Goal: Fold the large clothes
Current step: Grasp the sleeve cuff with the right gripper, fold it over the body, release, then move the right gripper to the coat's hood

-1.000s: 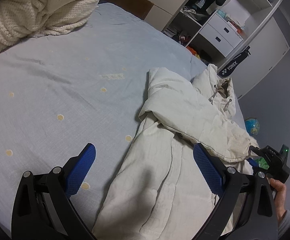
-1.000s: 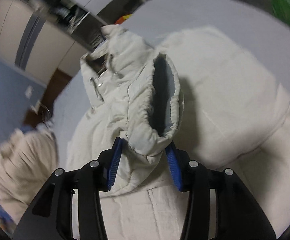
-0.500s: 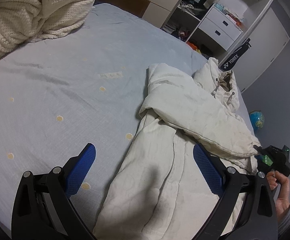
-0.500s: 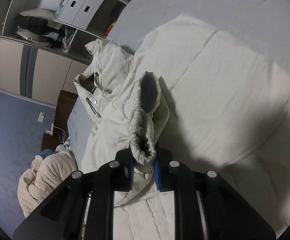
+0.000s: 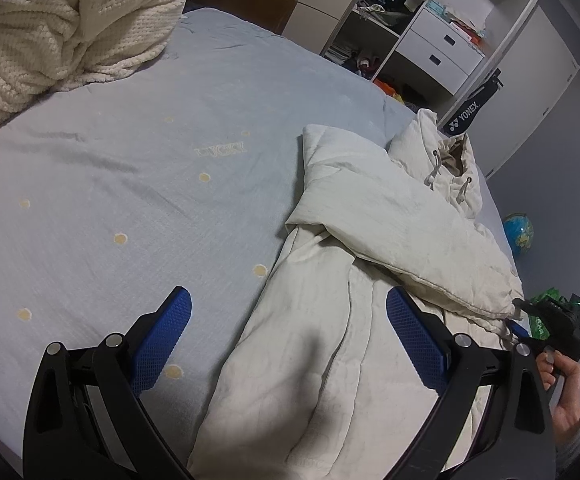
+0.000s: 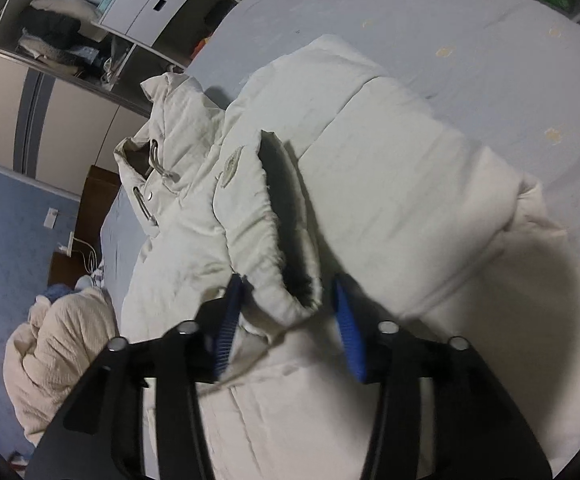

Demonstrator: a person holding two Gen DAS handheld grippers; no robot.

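Bed (image 5: 137,152) under me carries the coat (image 5: 354,320), its length running from my grippers to the hood, and my right gripper (image 6: 285,316), jaws just parted around the folded sleeve's cuff (image 6: 290,300), sits nearer than my wide, empty left gripper (image 5: 290,340).
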